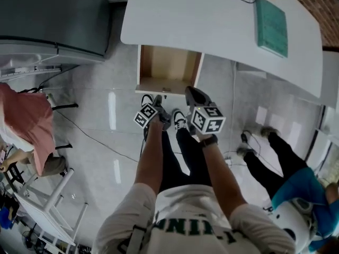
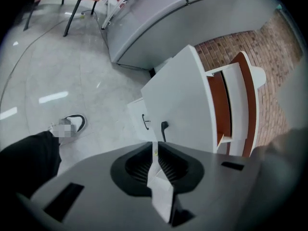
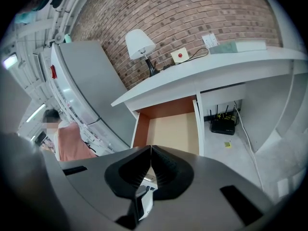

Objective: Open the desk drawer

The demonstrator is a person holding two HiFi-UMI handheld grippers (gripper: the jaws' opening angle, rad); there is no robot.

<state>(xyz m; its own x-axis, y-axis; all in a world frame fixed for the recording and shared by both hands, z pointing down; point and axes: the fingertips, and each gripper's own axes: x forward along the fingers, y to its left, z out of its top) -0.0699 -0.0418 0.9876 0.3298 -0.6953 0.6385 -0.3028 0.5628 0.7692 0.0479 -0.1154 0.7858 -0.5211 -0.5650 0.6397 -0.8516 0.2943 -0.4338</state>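
The white desk (image 1: 212, 15) has its drawer (image 1: 167, 62) pulled out, and the bare wooden inside shows. In the right gripper view the open drawer (image 3: 173, 129) lies straight ahead under the desktop. My left gripper (image 1: 157, 100) hovers just in front of the drawer's front left corner. Its jaws stand a narrow slit apart with nothing between them. In its own view my left gripper (image 2: 155, 144) faces the white drawer front and its dark handle (image 2: 144, 121). My right gripper (image 1: 192, 93) sits at the front right corner, shut and empty, as its own view of the gripper (image 3: 150, 150) confirms.
A green book (image 1: 271, 25) and a cable lie on the desktop, and a lamp (image 3: 142, 44) stands against the brick wall. A grey cabinet (image 1: 53, 20) stands left of the desk. A router (image 3: 223, 125) sits under the desk. One person (image 1: 288, 179) stands to my right and another person (image 1: 26, 120) to my left.
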